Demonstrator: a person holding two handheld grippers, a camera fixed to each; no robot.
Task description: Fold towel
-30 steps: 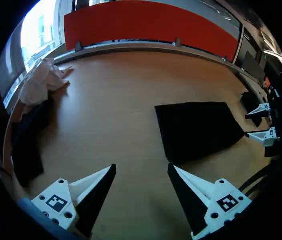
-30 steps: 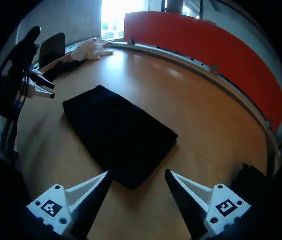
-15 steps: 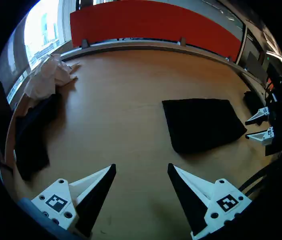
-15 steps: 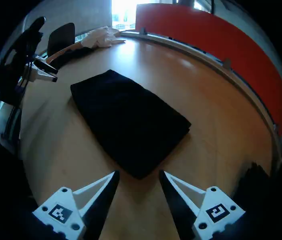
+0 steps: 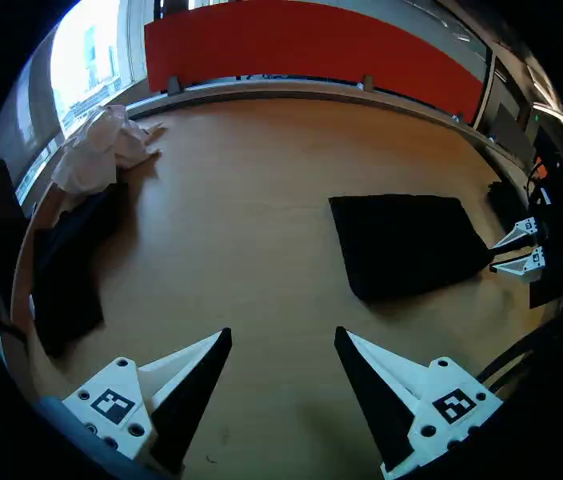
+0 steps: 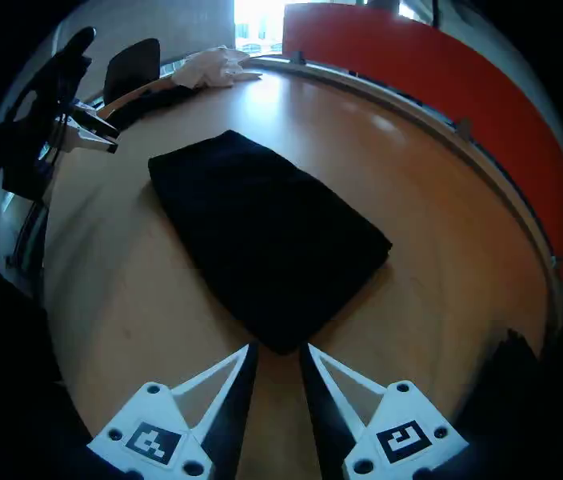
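Fingers of the right gripper [image 6: 277, 350] stood close together with a narrow gap, the near corner of the black towel [image 6: 265, 232] right at their tips; I could not tell whether they pinched cloth. Beyond them the towel lay flat on the table [image 6: 457, 264], stretching toward 11 o'clock. Fingers of the left gripper [image 5: 281, 342] were wide apart over bare wood, holding nothing, with the towel well apart at 2 o'clock. A crumpled white cloth [image 5: 101, 152] sat at 10 o'clock by the table's far edge. With one corner taken and the left gripper far off, a lift would likely skew the towel or drag it along the smooth top. A shallow bite might also catch only the top layer and spoil the fold.
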